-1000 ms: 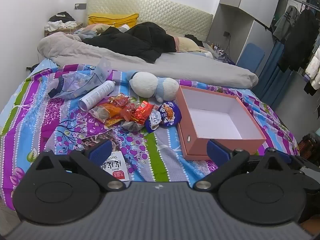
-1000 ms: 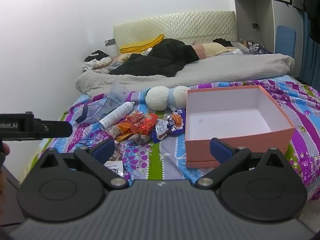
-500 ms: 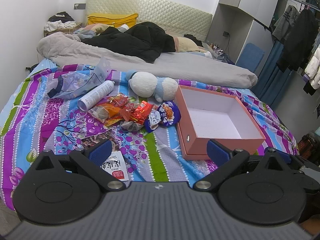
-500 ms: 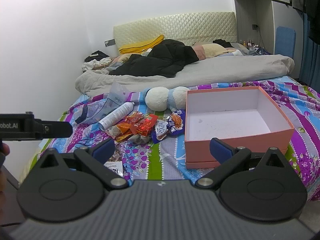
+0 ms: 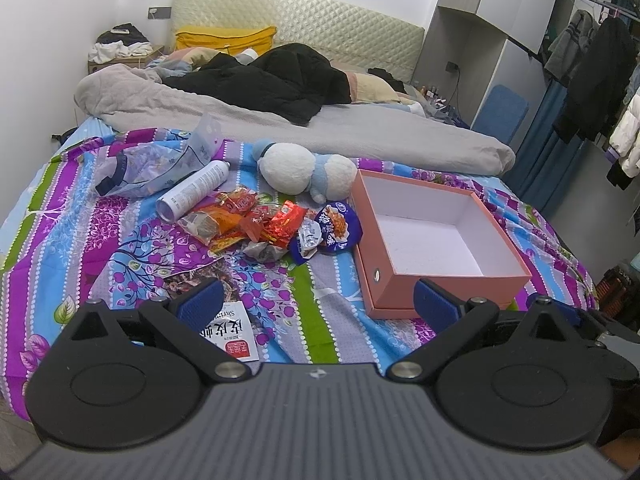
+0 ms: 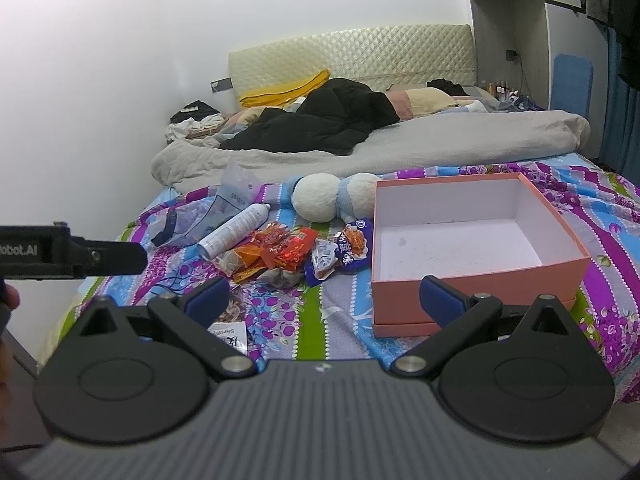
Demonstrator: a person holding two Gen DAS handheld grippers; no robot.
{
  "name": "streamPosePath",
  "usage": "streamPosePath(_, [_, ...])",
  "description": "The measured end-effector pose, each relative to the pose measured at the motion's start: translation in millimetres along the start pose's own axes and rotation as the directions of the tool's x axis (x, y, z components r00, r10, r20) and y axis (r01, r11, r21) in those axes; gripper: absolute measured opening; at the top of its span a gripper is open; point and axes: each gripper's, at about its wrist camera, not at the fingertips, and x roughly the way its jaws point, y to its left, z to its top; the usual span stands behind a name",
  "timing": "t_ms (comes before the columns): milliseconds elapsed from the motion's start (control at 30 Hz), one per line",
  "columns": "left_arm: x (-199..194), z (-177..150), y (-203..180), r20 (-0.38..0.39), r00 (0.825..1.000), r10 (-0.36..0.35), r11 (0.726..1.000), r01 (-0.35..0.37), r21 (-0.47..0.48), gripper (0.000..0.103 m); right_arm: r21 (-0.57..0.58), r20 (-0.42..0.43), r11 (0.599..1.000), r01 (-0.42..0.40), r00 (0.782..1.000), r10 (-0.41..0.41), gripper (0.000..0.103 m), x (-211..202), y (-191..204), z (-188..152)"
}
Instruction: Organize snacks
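Blue-padded, your left gripper (image 5: 316, 300) and right gripper (image 6: 325, 294) both stay spread wide, empty, unmoved since earlier. Beyond them, the crinkly red-and-orange snack packets (image 5: 264, 226) remain heaped just left of the open salmon-pink cardboard box (image 5: 436, 276).

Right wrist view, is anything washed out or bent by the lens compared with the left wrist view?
Right wrist view: white wall glares bright and featureless; wardrobe edge bows. Left wrist view: even light, pink box sharp, corners dark, headboard curved by fisheye.
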Motion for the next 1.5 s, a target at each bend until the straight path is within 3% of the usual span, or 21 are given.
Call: streamPosePath(1500, [14.0, 1.3, 3.0, -0.035, 0.999, -0.024, 1.000, 0.024, 0.006, 0.102, -0.014, -0.026, 1.000, 0.000, 1.000, 0.000, 0.103, 8.2, 4.5, -3.5])
